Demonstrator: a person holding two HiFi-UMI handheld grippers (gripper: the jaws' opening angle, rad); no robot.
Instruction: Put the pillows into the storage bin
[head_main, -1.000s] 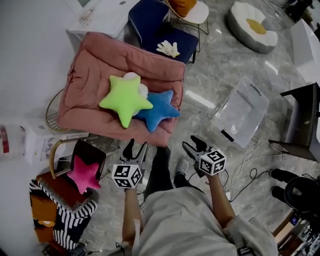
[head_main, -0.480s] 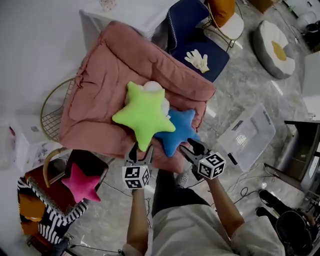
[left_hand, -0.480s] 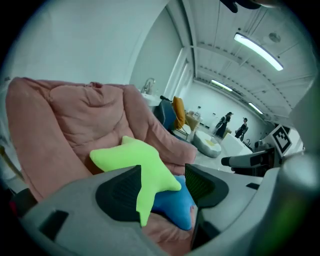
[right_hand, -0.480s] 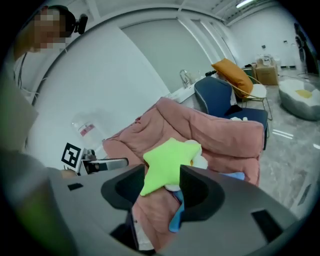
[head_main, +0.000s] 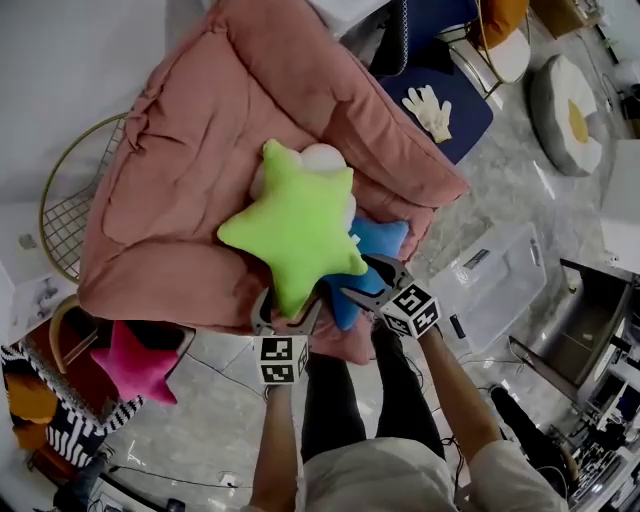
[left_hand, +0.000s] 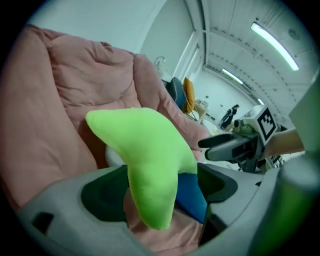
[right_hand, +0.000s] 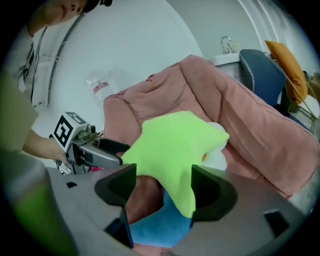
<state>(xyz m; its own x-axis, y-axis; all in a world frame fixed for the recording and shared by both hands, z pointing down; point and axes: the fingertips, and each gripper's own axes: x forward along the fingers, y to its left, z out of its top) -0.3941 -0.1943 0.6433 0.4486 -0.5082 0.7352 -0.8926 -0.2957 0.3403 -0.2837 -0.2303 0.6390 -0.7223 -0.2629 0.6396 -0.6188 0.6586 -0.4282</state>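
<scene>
A lime-green star pillow (head_main: 295, 225) lies on top of a blue star pillow (head_main: 378, 245) and a white pillow (head_main: 325, 158) on a pink quilt (head_main: 190, 150). My left gripper (head_main: 287, 312) is open and its jaws have just been opening. The green star's lower point (left_hand: 150, 195) hangs between them without being pinched. My right gripper (head_main: 362, 280) is open too, its jaws also just opening. They straddle the edge of the blue star (right_hand: 155, 225), with a green point (right_hand: 182, 195) beside one pad. The clear storage bin (head_main: 495, 282) stands on the floor at the right.
A pink star pillow (head_main: 132, 362) rests on a low seat at the lower left. A navy chair (head_main: 455, 115) with a white glove (head_main: 432, 108) stands behind the quilt, and a round egg-shaped cushion (head_main: 570, 112) lies at the far right. A gold wire chair frame (head_main: 60, 215) edges the quilt's left.
Both grippers have moved forward to the pillow pile, and their jaws stand wider. The green star's point now lies between the left jaws, and the right jaws have reached the blue star.
</scene>
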